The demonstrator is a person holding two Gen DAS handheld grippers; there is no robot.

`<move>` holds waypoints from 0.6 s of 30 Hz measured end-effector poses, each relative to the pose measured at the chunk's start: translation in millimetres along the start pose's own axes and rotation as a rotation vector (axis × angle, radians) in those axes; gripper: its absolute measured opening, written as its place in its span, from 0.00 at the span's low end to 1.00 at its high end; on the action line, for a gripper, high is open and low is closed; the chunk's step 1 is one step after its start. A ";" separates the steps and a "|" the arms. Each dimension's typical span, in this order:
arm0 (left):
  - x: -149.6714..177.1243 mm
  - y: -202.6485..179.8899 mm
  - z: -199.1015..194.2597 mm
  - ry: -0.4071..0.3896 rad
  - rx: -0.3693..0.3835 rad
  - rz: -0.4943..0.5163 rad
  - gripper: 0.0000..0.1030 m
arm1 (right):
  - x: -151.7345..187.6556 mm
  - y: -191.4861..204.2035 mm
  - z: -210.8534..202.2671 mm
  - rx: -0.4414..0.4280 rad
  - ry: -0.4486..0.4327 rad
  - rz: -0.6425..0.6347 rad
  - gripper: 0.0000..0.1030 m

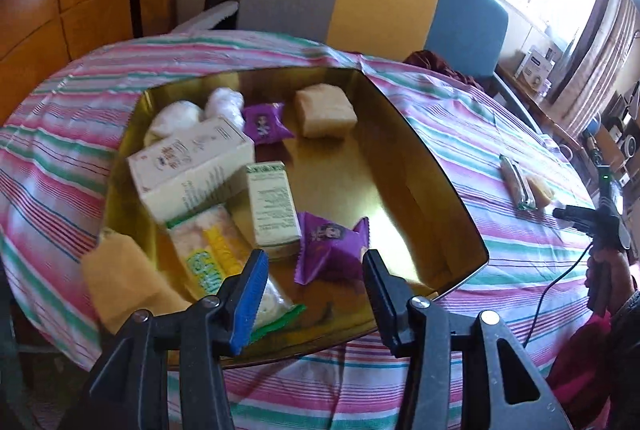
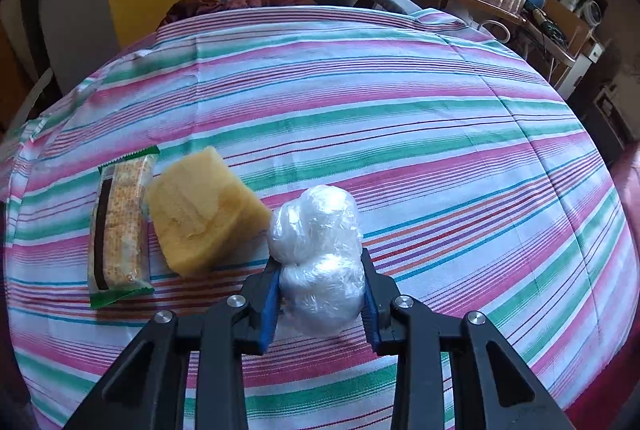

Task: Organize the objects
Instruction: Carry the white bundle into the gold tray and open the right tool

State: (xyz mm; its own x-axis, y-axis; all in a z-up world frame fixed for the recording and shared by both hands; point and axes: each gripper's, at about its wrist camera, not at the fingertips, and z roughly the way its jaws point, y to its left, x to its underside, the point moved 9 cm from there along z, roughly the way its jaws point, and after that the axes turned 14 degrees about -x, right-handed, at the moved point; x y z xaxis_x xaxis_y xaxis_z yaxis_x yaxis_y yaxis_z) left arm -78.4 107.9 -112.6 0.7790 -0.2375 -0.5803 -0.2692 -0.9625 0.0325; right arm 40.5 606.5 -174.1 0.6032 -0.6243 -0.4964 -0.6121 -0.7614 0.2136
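Right gripper (image 2: pixel 322 294) pinches the white plastic-wrapped ball bundle (image 2: pixel 318 250) — soft, slippery, likely light; left gripper (image 1: pixel 312 290) fingers spread, empty.

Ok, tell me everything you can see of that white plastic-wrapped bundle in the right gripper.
The white bundle is a lumpy, two-lobed wad wrapped in crinkled, glossy clear film. The right gripper is shut on its lower lobe, blue pads pressing both sides; the upper lobe bulges out past the fingertips. It sits over the striped tablecloth, beside the yellow sponge block; whether they touch is unclear.

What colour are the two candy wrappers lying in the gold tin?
Purple candy wrappers, seen best from the left wrist view, inside the gold tin.
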 end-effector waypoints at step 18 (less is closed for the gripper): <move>-30.3 73.7 -35.2 -0.137 -0.074 -0.168 0.48 | 46.0 294.5 -83.0 -0.479 -0.054 -0.441 0.34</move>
State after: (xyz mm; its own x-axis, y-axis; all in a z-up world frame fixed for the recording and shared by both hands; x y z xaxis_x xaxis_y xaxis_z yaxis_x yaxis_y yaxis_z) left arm -101.9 39.6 -64.0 0.7235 -0.0577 -0.6879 -0.0958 -0.9953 -0.0172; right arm -69.6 339.1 -64.2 0.7117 -0.2350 -0.6619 -0.0100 -0.9456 0.3250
